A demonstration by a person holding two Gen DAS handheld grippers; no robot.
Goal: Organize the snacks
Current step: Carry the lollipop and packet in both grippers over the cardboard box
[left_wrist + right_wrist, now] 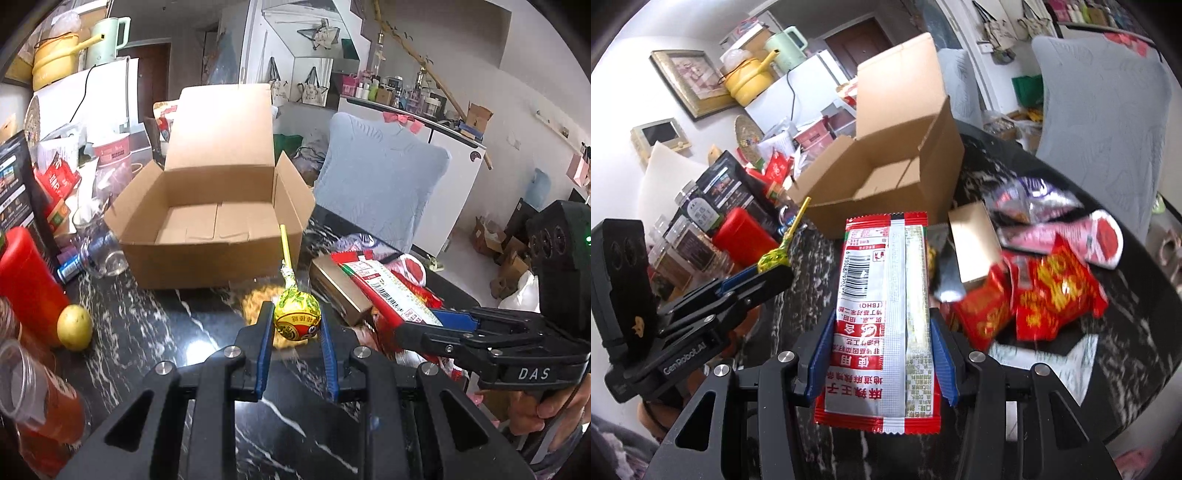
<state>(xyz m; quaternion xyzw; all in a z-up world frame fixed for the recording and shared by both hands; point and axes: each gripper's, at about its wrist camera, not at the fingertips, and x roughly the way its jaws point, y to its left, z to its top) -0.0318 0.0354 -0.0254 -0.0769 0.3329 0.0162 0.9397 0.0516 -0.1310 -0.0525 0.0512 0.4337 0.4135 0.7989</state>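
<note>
From the left wrist camera, the left gripper is closed on a yellow lollipop, its blue pads pressing the wrapped head from both sides while the yellow stick points up and away toward the open cardboard box. The box stands on the black marble table just beyond the lollipop, flaps up and its inside bare. To the right, the right gripper reaches in holding a long red-and-white snack packet, beside a small gold box. A yellow lemon and a red container sit at the left. From the right wrist camera, the right gripper is partly closed, its blue pads clamped against the two long edges of the red-and-white snack packet, which lies lengthwise between them, barcode side up. The cardboard box is ahead of it. The left gripper holds the lollipop at the left, and a heap of red snack packets lies on the table to the right.
</note>
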